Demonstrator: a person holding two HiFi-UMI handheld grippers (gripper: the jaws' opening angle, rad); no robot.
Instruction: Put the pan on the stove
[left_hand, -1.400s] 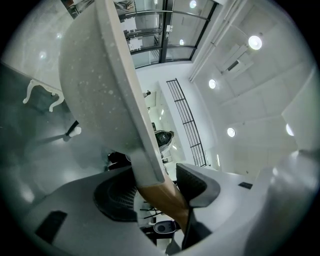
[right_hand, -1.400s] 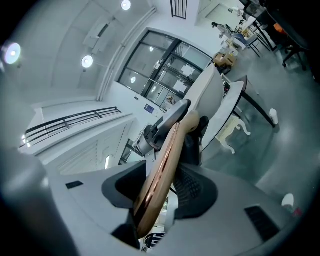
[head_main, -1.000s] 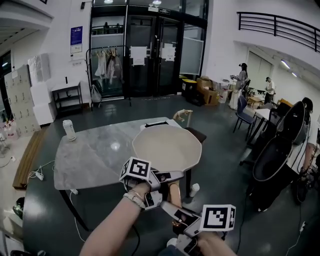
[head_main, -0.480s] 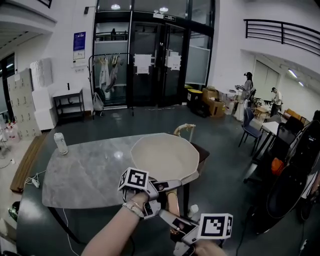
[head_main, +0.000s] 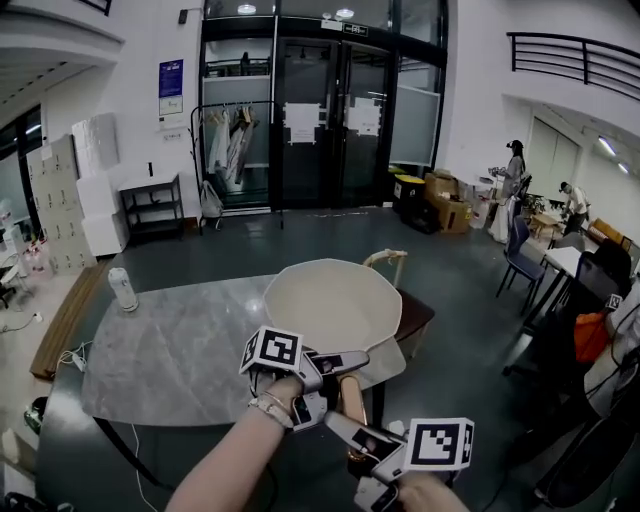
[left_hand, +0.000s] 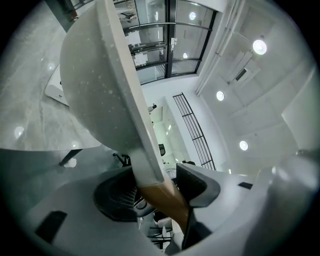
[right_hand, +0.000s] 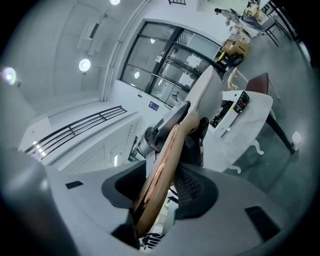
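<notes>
A cream pan (head_main: 332, 303) with a wooden handle (head_main: 350, 395) is held level above the near right part of a grey marble table (head_main: 170, 340). My left gripper (head_main: 335, 365) is shut on the handle close to the pan body. My right gripper (head_main: 345, 425) is shut on the same handle further back. In the left gripper view the pan (left_hand: 95, 90) rises edge-on from the handle (left_hand: 165, 197) between the pads. In the right gripper view the handle (right_hand: 160, 170) runs up to the pan (right_hand: 207, 95). Past it a flat white appliance with a black panel (right_hand: 239, 106) lies on the table.
A white bottle (head_main: 122, 288) stands at the table's far left corner. A chair with a curved wooden back (head_main: 385, 260) and brown seat (head_main: 415, 310) sits at the table's right side. A clothes rack (head_main: 230, 140), a black shelf (head_main: 150, 205) and people (head_main: 512, 185) are far behind.
Both grippers have carried the pan level toward the table, and the view has shifted with them. The white appliance seen behind the pan earlier is now hidden by it. Both grips are unchanged.
</notes>
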